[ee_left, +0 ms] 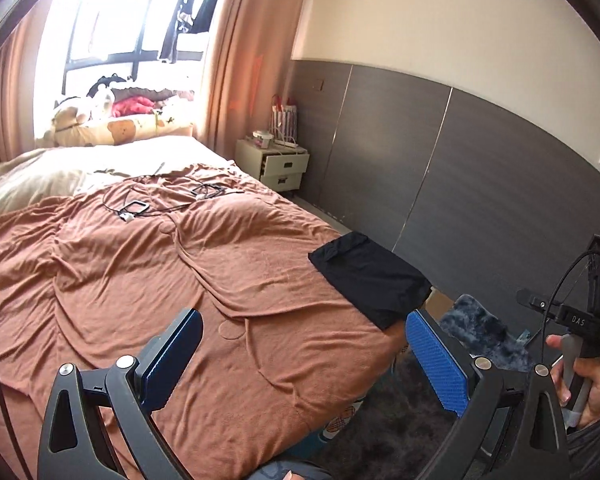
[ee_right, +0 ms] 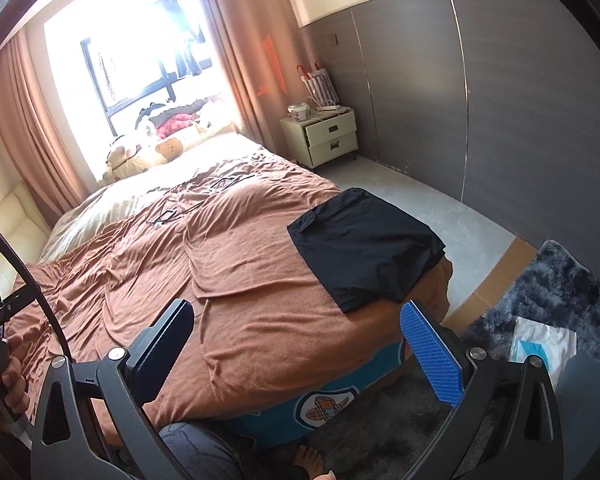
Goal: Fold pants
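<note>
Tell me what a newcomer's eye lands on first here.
The black pants, folded into a compact rectangle, stand out at the right corner of the bed's rumpled brown blanket. Behind, a glaring window washes out the far end. Both the left gripper and right gripper hover open, holding nothing.

A wide stretch of the brown blanket [ee_left: 148,264] on the bed is left open in front of both hand-held grippers, and a free approach is offered there. The far right corner of the bed is taken up by the folded black pants [ee_right: 364,248]. Farther up the bed, passage is hindered by loose cables [ee_left: 168,200] lying across the blanket. Beyond them, the head end is blocked by plush toys and pillows [ee_left: 112,120]. Beside the bed, the nightstand [ee_right: 328,140] is set against the grey wall panel [ee_left: 480,168].
</note>
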Motion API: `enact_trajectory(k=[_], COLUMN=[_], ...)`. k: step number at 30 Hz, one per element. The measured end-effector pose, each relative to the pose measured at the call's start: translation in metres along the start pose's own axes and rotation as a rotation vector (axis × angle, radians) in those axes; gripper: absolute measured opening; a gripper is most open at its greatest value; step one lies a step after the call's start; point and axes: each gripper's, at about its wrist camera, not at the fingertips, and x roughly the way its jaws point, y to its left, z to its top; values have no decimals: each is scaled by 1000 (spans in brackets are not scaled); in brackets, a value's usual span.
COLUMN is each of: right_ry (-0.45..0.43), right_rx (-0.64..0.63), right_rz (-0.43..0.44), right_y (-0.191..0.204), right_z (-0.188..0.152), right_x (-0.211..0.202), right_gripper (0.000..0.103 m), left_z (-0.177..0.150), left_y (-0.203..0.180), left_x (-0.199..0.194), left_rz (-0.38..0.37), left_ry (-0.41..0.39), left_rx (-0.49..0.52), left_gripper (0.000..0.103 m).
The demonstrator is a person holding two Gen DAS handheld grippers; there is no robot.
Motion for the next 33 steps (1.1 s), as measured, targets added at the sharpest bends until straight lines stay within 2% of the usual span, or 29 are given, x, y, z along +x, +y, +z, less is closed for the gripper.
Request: enact_trajectory(k=[9,13,22,33], right_ry=[-36,-34,-69,-86], right_rx=[-55,-65,-119,-152], right_rz=[37,90,131,153], right_y=[25,34,48,71], right_z=[-33,-47,-74,-118], right_x=[-25,-35,-57,-56], right_gripper=[103,103,103,103], left_z=[-33,-48,-85,-129], left_y=[8,12,15,18], left_x=[-75,-101,-147,-191], left_rz=[77,110,149,201], left_ry=[-81,-104,-136,-173], left_rx=[-3,-21,-33,-47], left_gripper=[103,103,103,103])
